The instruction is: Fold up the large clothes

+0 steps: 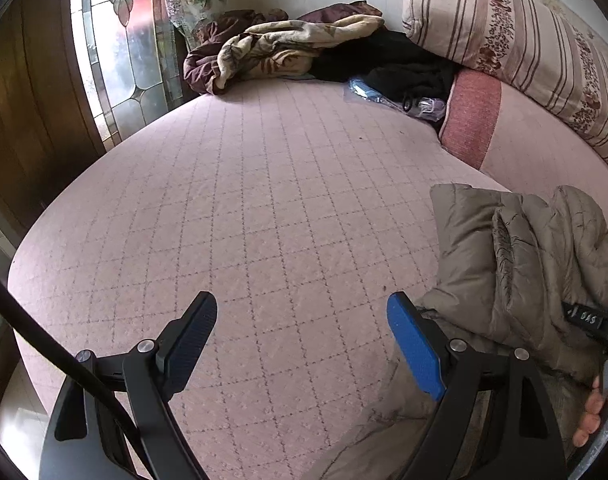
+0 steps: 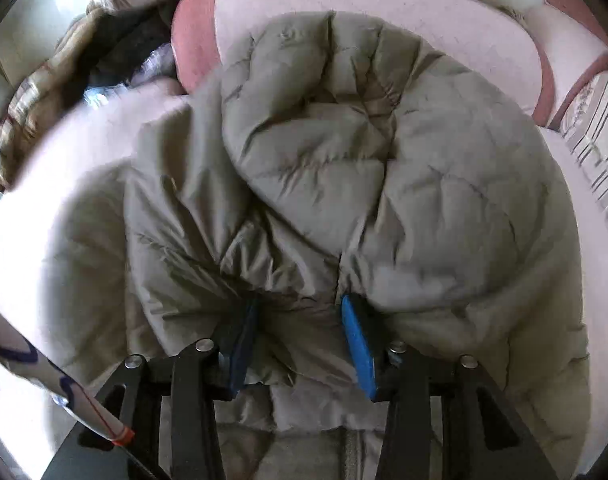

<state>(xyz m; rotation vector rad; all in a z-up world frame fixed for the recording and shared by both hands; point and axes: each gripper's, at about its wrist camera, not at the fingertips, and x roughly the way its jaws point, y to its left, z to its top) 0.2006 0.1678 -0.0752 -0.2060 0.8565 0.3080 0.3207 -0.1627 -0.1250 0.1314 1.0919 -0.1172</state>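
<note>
Jacket (image 2: 344, 152), grey-green quilted, is bunched on pink bed (image 1: 263, 200). Fold of it is pinched between pads of right gripper (image 2: 299, 320). Left gripper (image 1: 304, 340) is held wide, nothing between fingers, above bare cover just left of jacket. Blanket (image 1: 263, 52) is heaped at far edge.

Your jacket (image 2: 344, 168) is puffy quilted cloth, olive-grey with a faint sheen and creased stitching. The bed (image 1: 263, 200) under it wears matt pink woven fabric with a stitched grid. Your left claw (image 1: 304, 344) has matt black plastic arms, bright metal pins, and finely ribbed blue pads (image 1: 416, 352).
</note>
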